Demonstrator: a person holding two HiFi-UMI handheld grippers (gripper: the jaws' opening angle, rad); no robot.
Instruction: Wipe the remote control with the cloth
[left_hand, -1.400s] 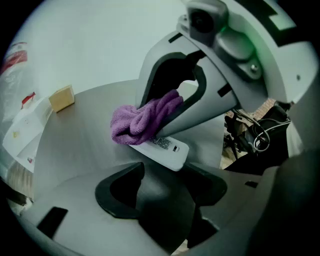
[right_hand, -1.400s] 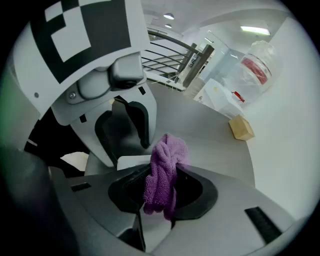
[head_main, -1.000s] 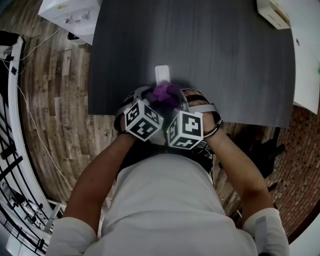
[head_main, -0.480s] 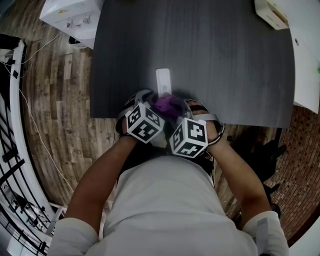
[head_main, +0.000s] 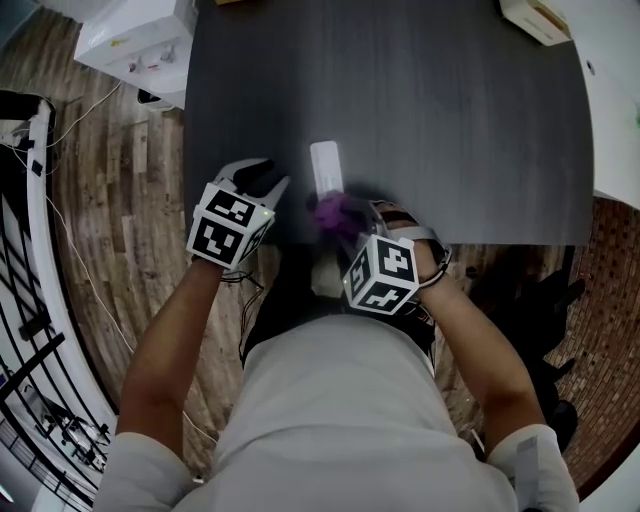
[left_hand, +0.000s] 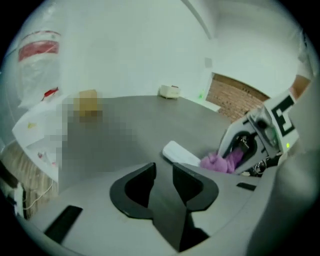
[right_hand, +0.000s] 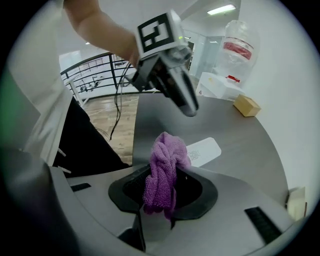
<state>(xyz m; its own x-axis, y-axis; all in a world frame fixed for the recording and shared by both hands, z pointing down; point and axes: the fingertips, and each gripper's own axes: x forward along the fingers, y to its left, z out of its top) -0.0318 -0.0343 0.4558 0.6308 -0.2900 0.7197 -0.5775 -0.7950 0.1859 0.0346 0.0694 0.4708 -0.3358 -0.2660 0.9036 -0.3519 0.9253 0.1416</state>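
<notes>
The right gripper clamps a bunched purple cloth at the 6 o'clock end of the white remote control. The left gripper, at the remote control's 9 o'clock, has just been closing; its jaws stand narrowly apart, empty. Wiping seems under way; the next move calls for sweeping the cloth toward 12 o'clock.

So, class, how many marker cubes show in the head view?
2: one cube left of the remote; the other by the cloth, nearer the person. None seems hidden.
</notes>
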